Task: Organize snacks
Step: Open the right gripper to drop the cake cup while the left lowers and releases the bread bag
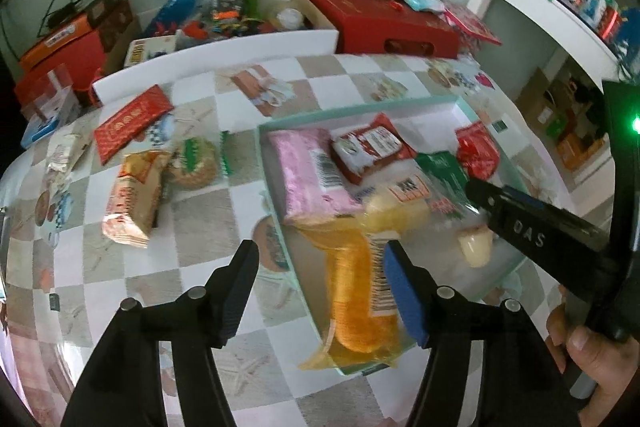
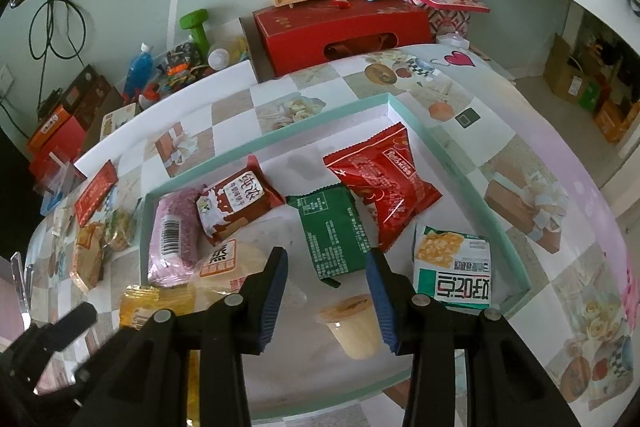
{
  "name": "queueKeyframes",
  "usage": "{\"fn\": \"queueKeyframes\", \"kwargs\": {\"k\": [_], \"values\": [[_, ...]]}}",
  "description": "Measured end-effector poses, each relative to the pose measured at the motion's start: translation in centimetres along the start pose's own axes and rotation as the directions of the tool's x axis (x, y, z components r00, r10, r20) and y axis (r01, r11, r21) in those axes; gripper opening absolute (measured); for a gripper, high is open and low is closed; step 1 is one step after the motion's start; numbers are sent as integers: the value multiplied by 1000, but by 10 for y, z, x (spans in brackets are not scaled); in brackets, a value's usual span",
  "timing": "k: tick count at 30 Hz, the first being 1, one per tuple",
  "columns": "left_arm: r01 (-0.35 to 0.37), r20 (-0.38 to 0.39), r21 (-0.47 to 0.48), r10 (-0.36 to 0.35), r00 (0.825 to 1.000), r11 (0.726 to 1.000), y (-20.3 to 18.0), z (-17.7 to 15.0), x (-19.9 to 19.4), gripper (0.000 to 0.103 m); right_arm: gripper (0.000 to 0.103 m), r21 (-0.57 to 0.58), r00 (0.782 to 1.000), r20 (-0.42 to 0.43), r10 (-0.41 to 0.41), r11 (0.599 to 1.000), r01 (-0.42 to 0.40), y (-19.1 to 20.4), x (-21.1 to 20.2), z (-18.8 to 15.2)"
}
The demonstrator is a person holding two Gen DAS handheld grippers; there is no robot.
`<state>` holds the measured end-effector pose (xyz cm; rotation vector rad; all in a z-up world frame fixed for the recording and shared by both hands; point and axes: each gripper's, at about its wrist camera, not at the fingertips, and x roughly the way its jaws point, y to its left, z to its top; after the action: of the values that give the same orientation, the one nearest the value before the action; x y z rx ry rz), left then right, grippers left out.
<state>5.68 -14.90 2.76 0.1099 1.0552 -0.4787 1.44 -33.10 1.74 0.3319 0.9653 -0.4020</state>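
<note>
Orange snack pack [image 1: 356, 303] btwn open left gripper [image 1: 320, 291] fingers.

A mint-rimmed tray [image 2: 460, 163] is loaded with pink [image 2: 172, 239], red [image 2: 394, 183] and green [image 2: 336, 235] packets lying flat; an orange pack [image 1: 356, 291] is draped over its near rim, a few snacks [image 1: 132, 199] left outside.

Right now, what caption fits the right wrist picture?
Open right hand-held gripper hovers over snack packets in the mint-rimmed tray.
</note>
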Motion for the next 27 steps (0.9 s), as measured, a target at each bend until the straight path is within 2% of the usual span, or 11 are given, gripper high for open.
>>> {"fn": "queueKeyframes", "kwargs": {"k": [3,14,18,20,21,22,25,26,27], "values": [[-21,-18,-13,20,1000,1000,9,-1,5,70,45,0,1000,1,0,1000,0,0,0,0],[-39,-54,-16,38,998,999,11,-5,19,70,45,-4,1000,-6,1,1000,-1,1,1,0],[-29,-74,-18,28,997,999,9,-6,26,71,55,-17,1000,-10,-6,1000,6,5,2,-1],[-18,-77,-23,16,997,1000,9,-7,27,71,56,-25,1000,-10,-8,1000,8,6,2,-1],[-21,-75,-24,19,997,999,9,-6,27,71,59,-29,1000,-11,-6,1000,6,7,2,-2],[-25,-73,-23,23,997,999,9,-6,26,71,67,-34,1000,-13,-4,999,3,8,2,-2],[-32,-63,-31,30,998,999,11,-5,23,71,77,-44,1000,-20,-1,999,0,10,4,-2],[-35,-58,-37,33,998,999,13,-5,21,72,78,-46,1000,-21,1,999,-2,11,5,-2],[-40,-52,-42,38,998,998,15,-4,20,77,80,-46,1000,-24,2,999,-3,11,6,-2]]}}
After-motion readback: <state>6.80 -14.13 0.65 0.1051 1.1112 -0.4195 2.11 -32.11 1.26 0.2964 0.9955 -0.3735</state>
